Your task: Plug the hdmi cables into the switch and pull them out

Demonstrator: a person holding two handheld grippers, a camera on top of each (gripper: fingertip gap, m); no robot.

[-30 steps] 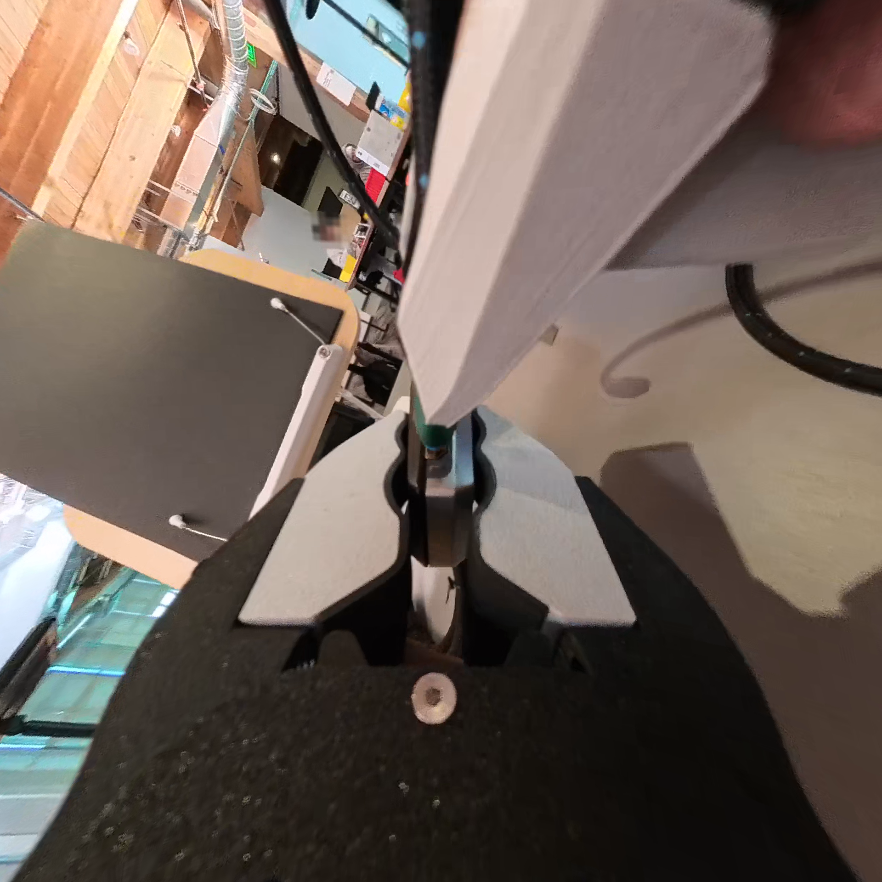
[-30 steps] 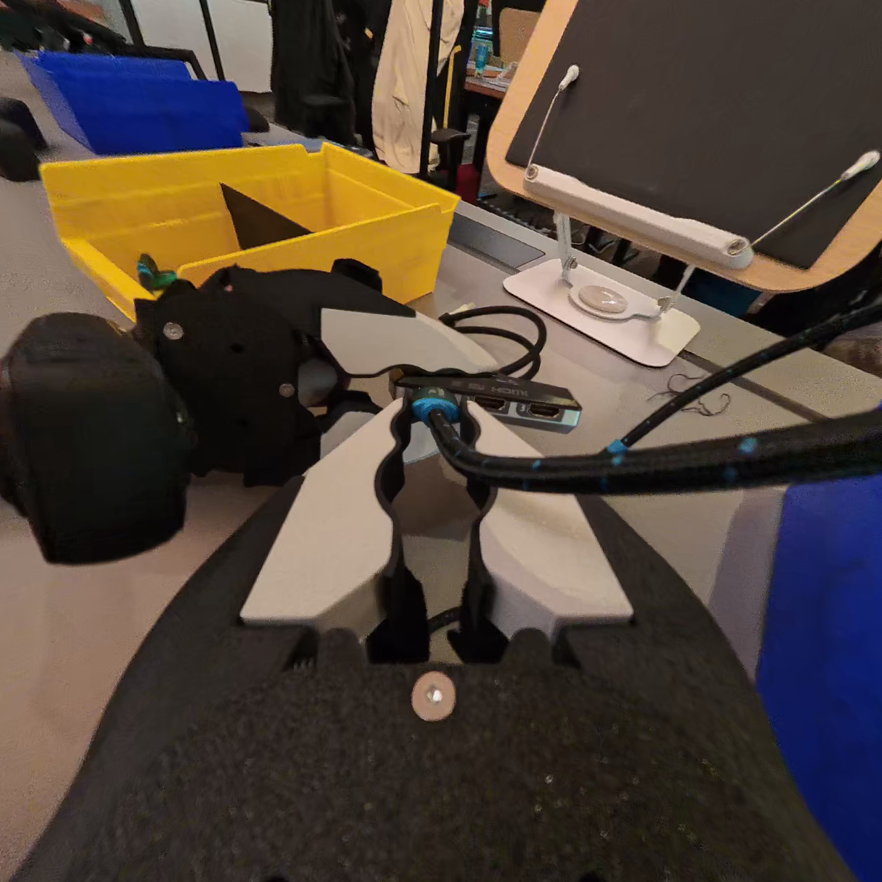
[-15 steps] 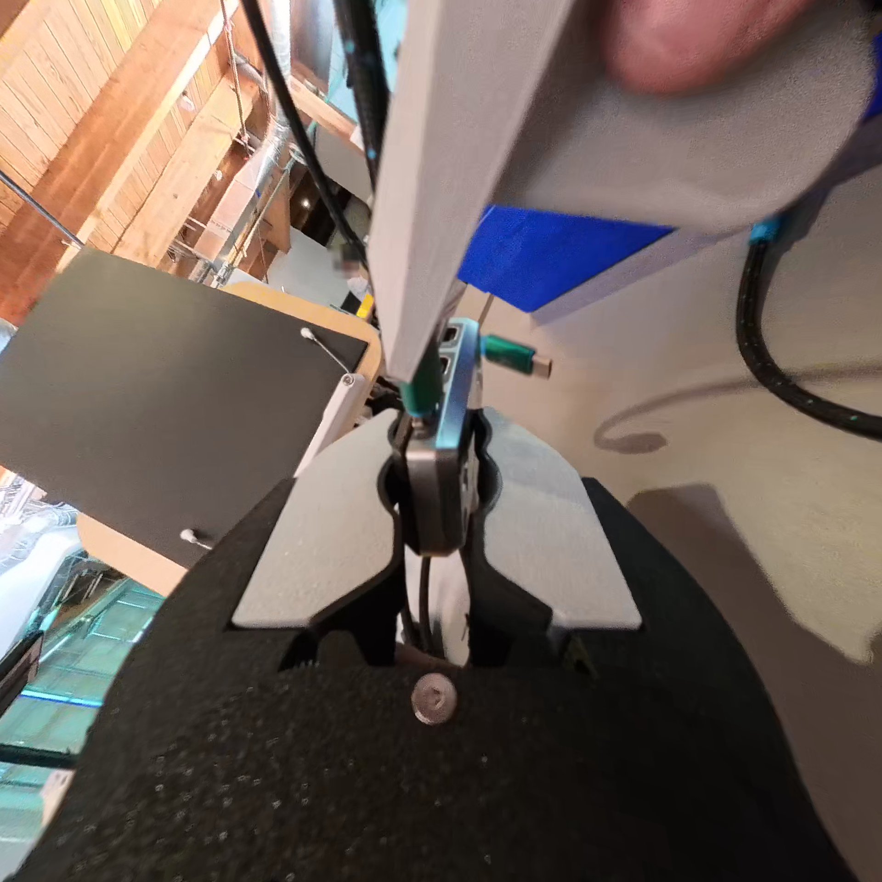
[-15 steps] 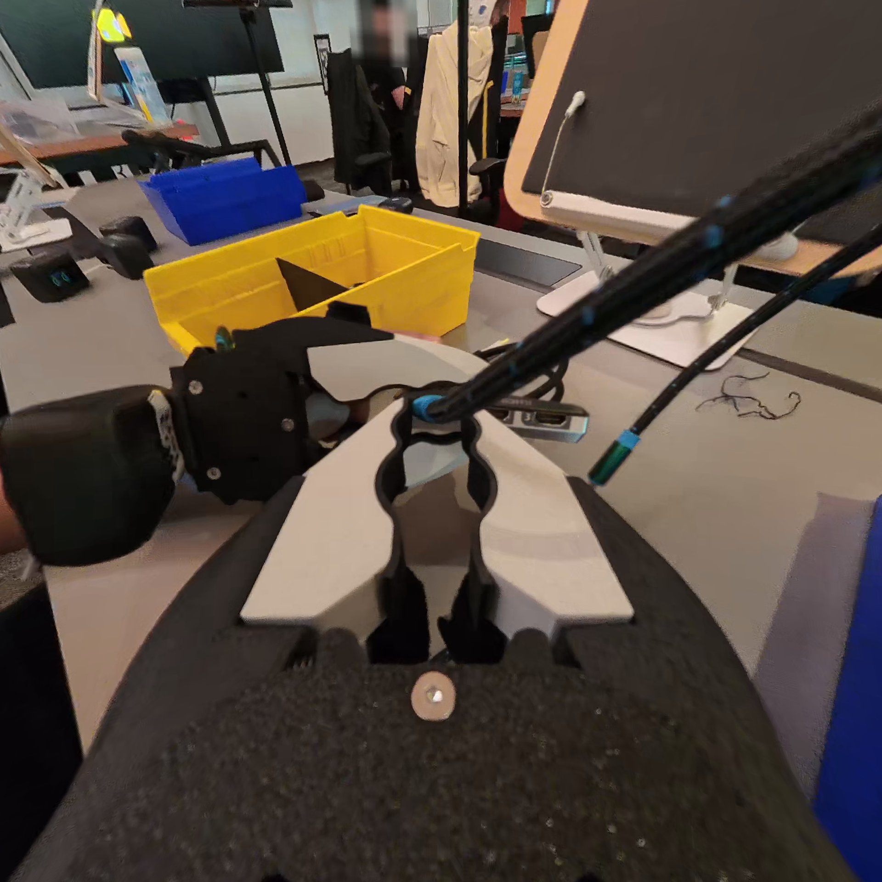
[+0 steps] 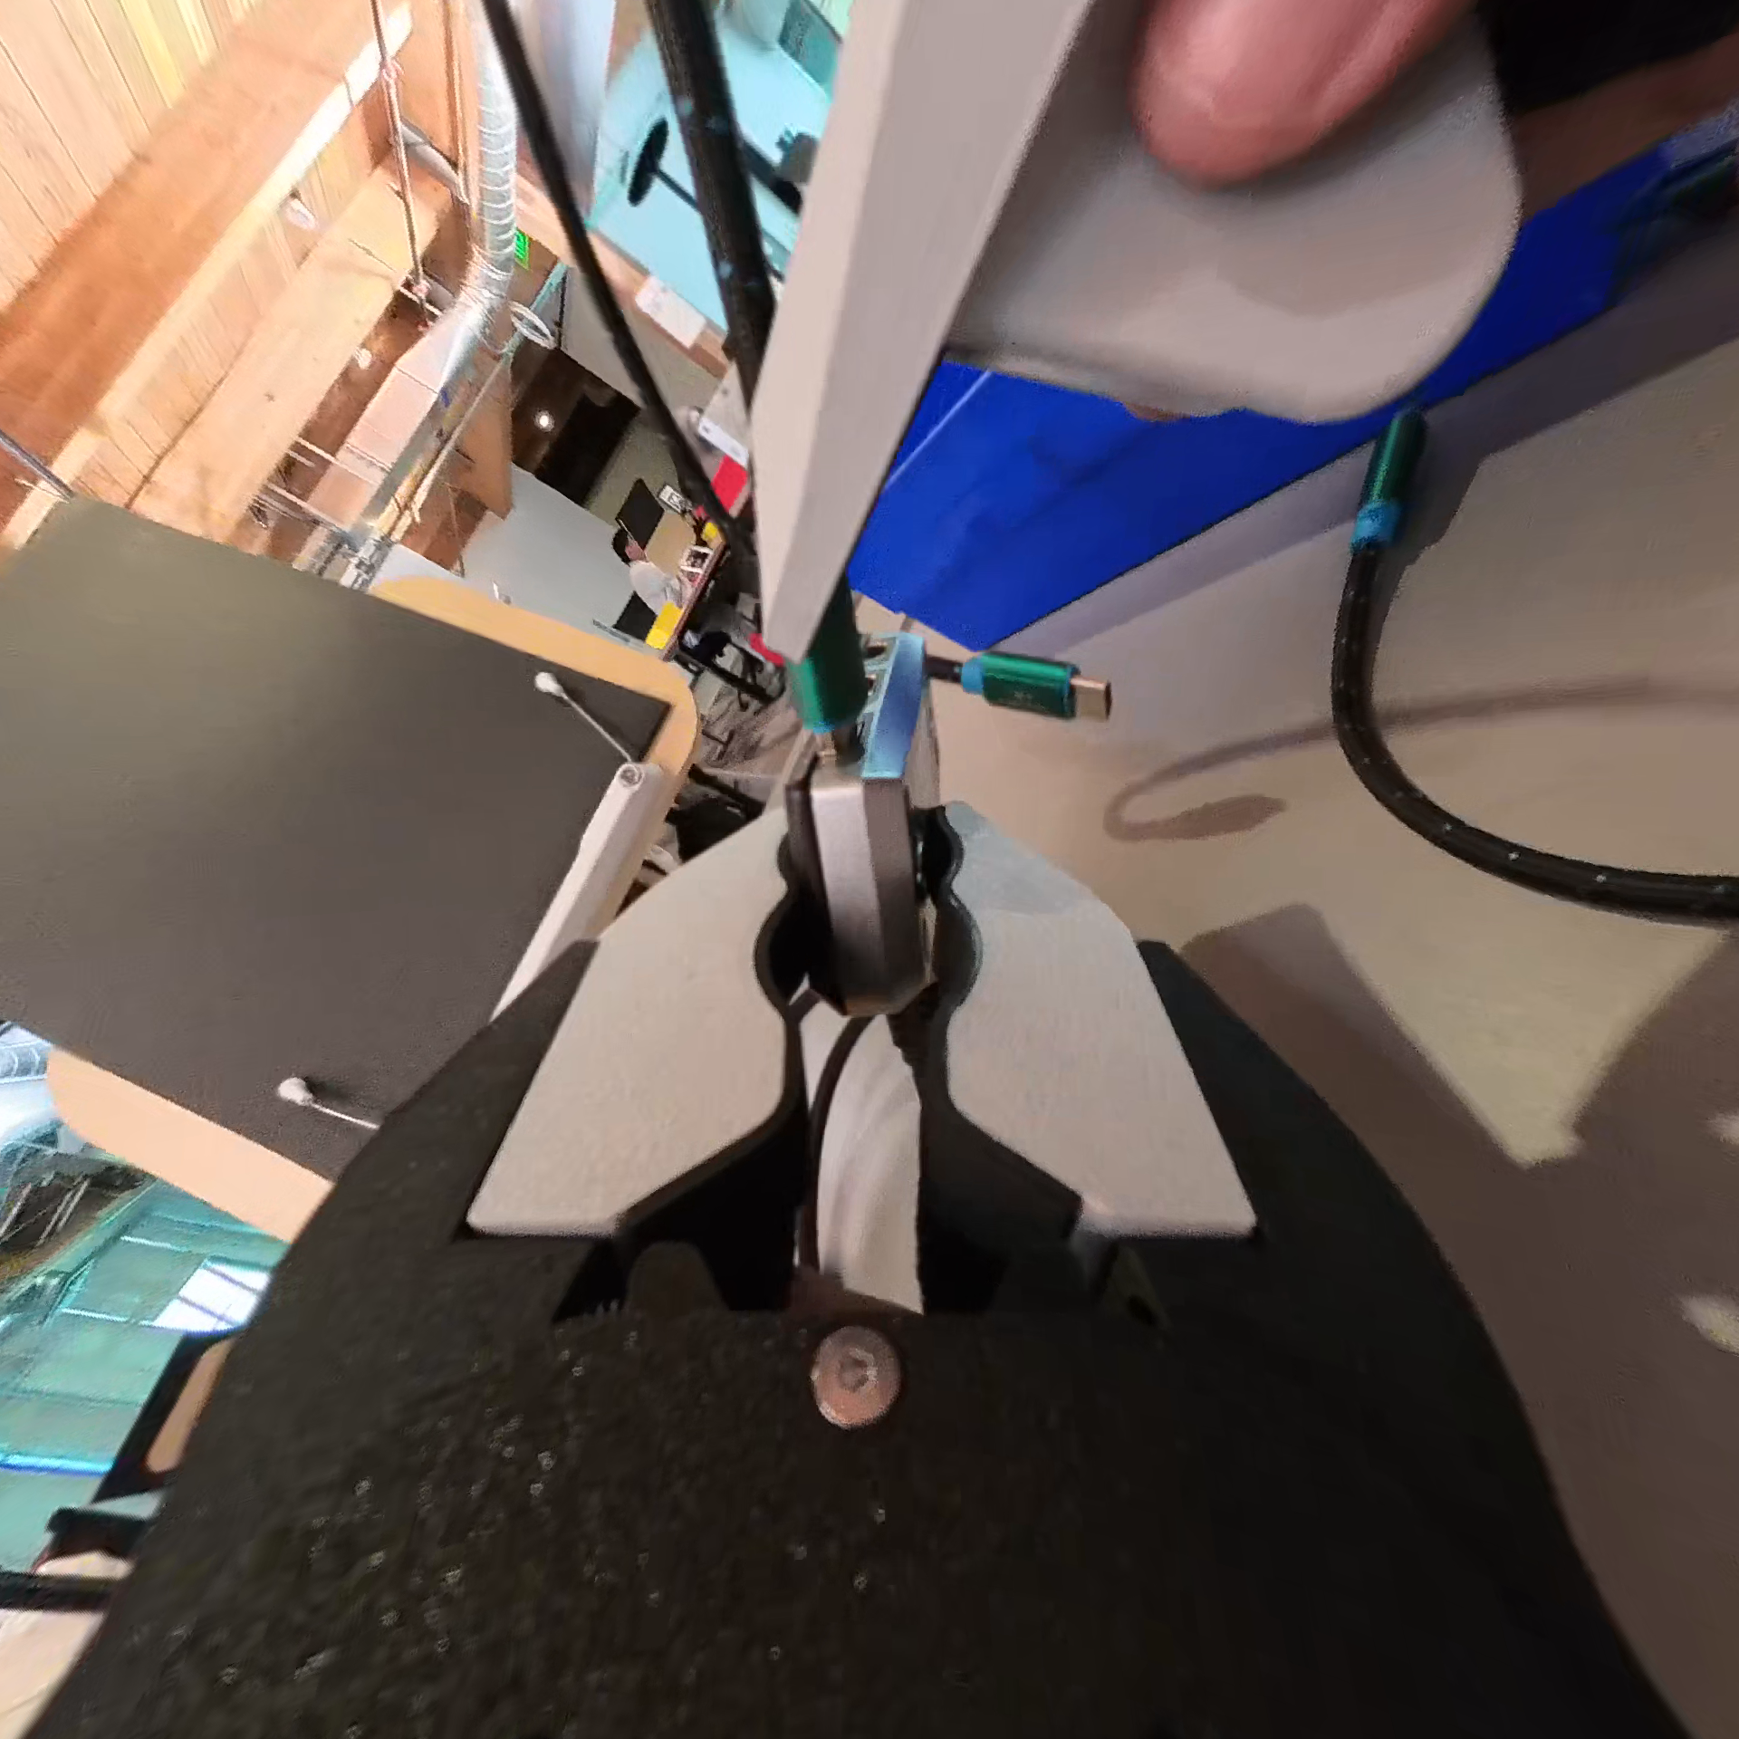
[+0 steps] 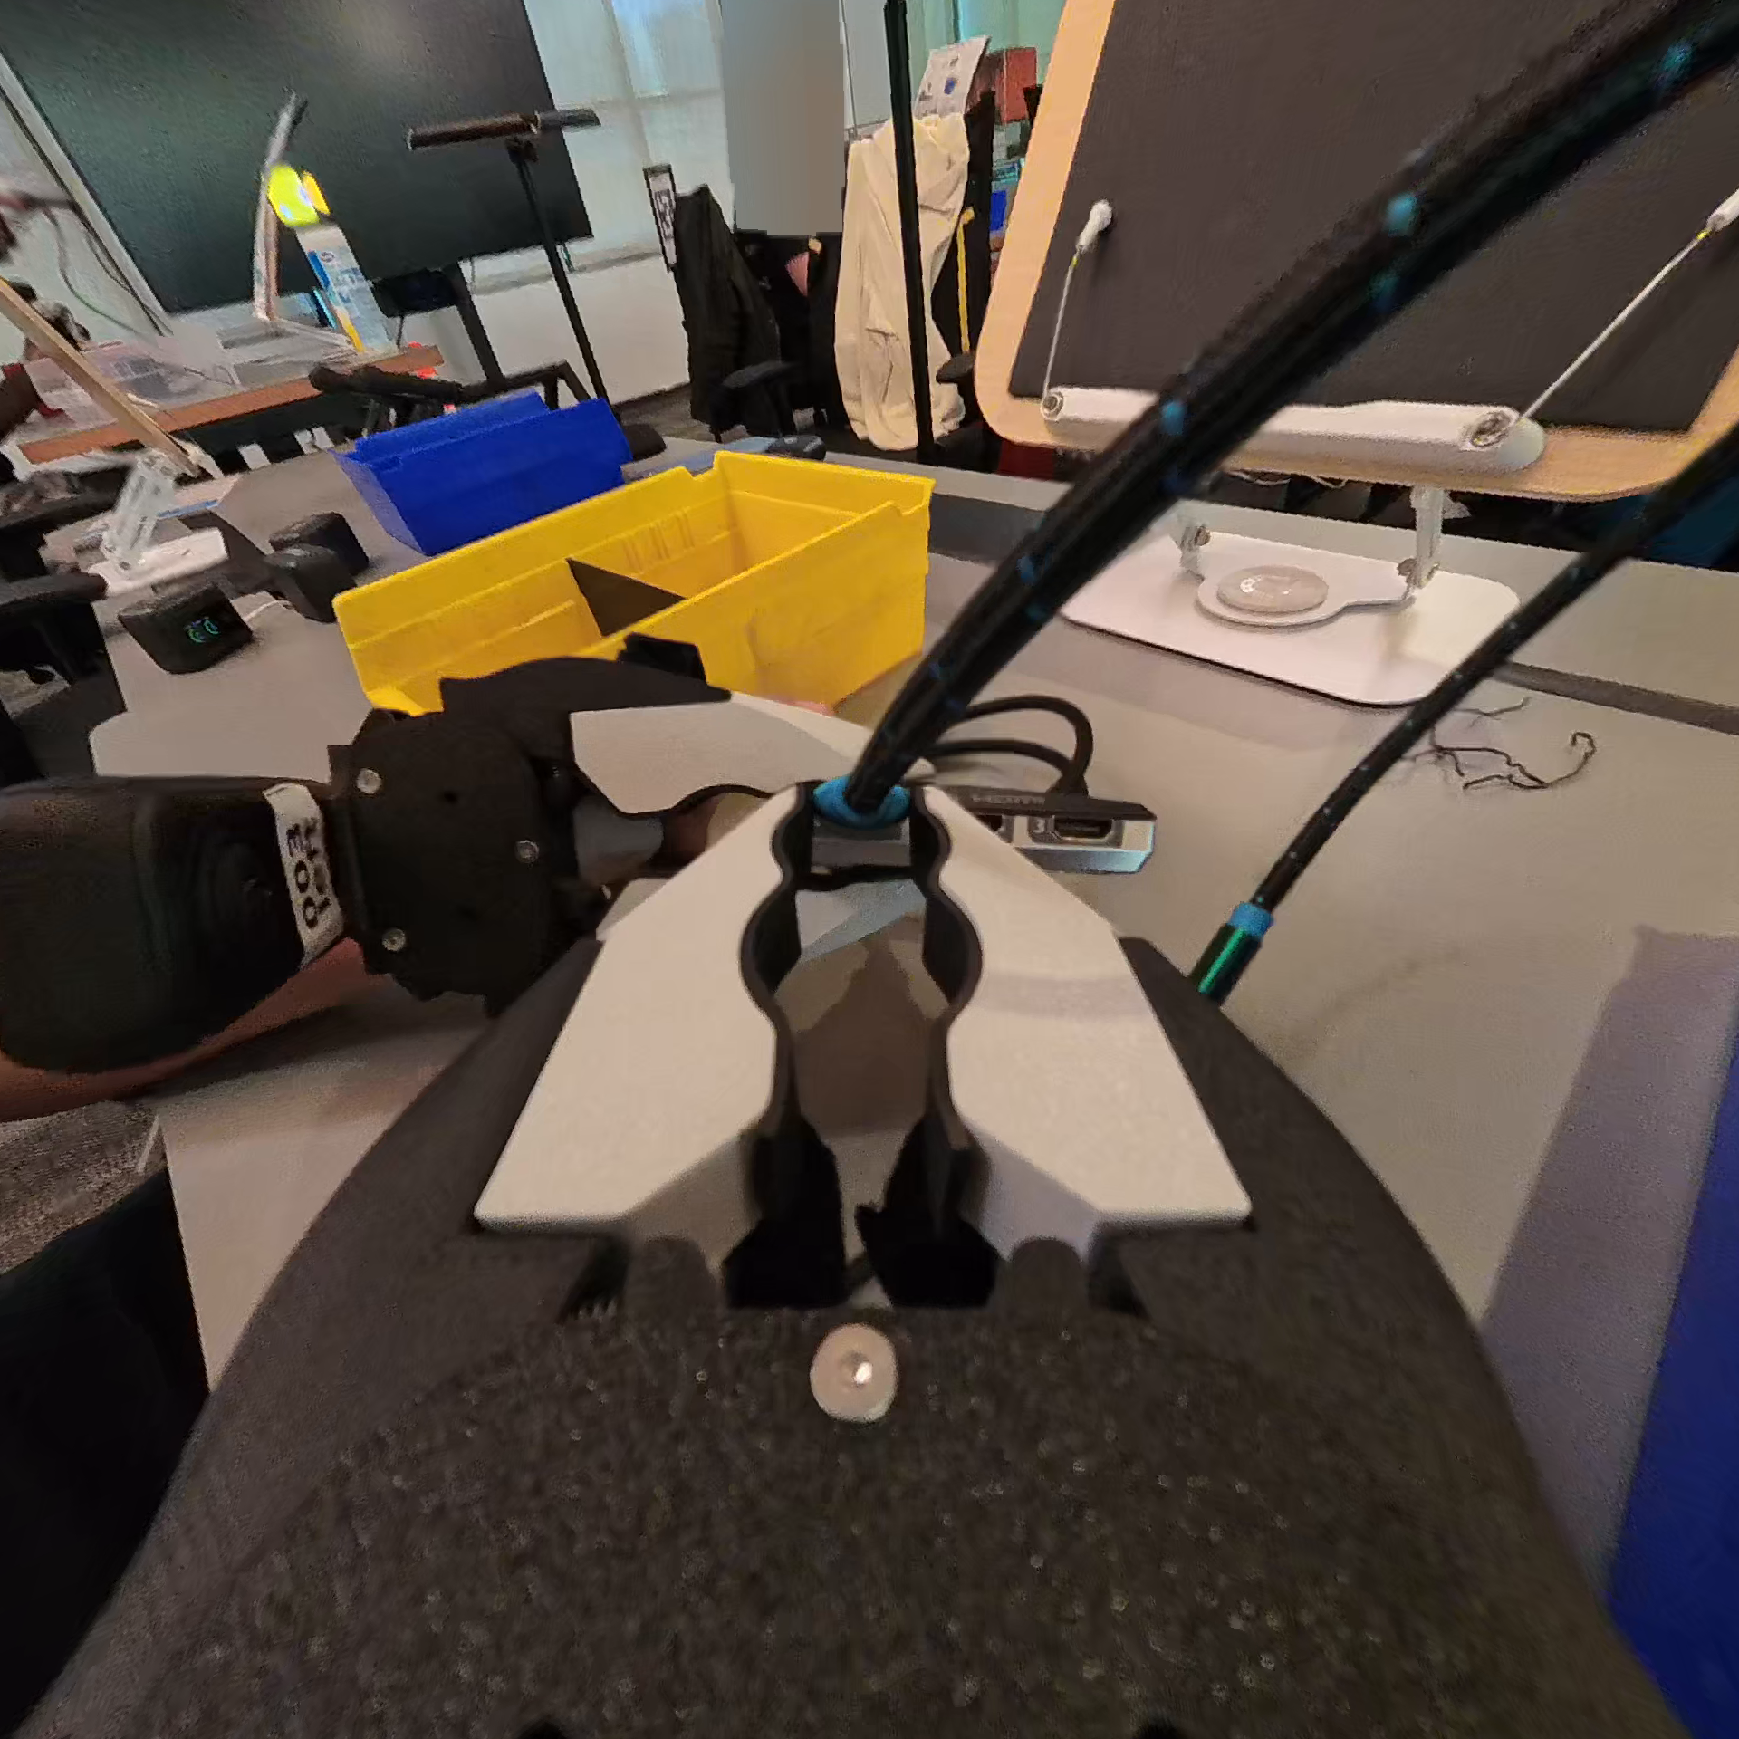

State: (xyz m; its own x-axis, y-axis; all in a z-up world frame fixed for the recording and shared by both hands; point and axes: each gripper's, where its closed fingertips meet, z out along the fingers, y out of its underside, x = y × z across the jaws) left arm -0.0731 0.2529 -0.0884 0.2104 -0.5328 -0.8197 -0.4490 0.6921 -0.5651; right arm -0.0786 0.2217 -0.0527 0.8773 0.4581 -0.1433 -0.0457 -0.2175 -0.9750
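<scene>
My left gripper (image 5: pixel 861 875) is shut on one end of the grey HDMI switch (image 5: pixel 870 903), held on edge. It also shows at the left of the right wrist view (image 6: pixel 527 819), with the switch (image 6: pixel 1082 828) sticking out to the right, two ports facing me. My right gripper (image 6: pixel 858 819) is shut on a green HDMI plug (image 6: pixel 861 800) with a blue collar. In the left wrist view this plug (image 5: pixel 828 687) sits at the switch's port with its metal tip showing. A second green plug (image 5: pixel 1026 685) hangs free beside the switch.
A yellow bin (image 6: pixel 659 583) and a blue bin (image 6: pixel 480 470) stand behind the left gripper. A dark board on a white stand (image 6: pixel 1317 602) is at the back right. Black braided cables (image 6: pixel 1411 715) cross the air on the right. A blue box (image 5: pixel 1082 489) lies beyond the switch. My right fingertips sit around 5 cm from my left ones.
My right gripper has drawn the green plug back from the switch, so its metal tip now shows. The second plug has swung into view. The left gripper keeps its hold on the switch.
</scene>
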